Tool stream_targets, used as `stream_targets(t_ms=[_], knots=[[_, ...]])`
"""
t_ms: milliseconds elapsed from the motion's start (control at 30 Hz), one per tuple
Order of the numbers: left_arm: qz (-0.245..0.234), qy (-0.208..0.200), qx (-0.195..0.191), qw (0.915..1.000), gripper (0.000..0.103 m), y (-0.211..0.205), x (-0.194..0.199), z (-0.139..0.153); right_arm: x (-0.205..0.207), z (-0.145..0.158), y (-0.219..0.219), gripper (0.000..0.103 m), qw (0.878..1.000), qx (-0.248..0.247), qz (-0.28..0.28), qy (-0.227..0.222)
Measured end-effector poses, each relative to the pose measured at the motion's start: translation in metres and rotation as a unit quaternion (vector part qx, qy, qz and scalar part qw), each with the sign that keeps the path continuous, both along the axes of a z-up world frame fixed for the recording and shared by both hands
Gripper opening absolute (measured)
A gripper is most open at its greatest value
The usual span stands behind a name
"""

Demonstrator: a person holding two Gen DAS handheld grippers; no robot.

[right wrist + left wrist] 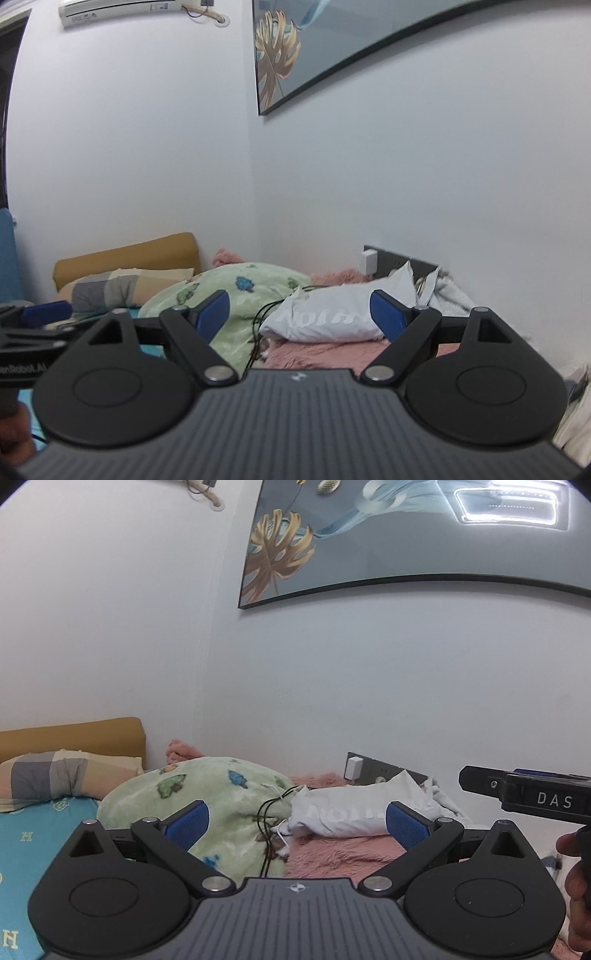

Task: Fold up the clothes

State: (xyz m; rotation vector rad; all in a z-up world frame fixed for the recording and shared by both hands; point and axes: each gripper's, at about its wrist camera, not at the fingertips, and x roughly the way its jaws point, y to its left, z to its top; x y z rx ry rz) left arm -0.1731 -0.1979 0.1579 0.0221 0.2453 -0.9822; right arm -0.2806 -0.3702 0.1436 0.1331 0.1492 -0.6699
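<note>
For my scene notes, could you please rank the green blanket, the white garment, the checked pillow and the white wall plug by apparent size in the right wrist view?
1. green blanket
2. white garment, close behind; the tongs hide part of both
3. checked pillow
4. white wall plug

I'm in a home bedroom: bed with pink fuzzy cover [332,853], green blanket [221,805], checked pillow [55,775] at far left against mustard headboard [74,734]. Leaf picture [406,542] on white wall, air conditioner [122,11] high up.
</note>
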Motion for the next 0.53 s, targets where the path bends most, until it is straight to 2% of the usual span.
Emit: stream_targets(t_ms=[300, 533], knots=[[0.018, -0.005, 0.005, 0.9998, 0.103, 0.005, 0.008, -0.016, 0.016, -0.027, 0.004, 0.085, 1.000, 0.000, 0.000, 0.030], [0.015, 0.006, 0.006, 0.9998, 0.103, 0.006, 0.013, -0.019, 0.019, -0.029, 0.003, 0.085, 0.999, -0.004, -0.010, 0.037]])
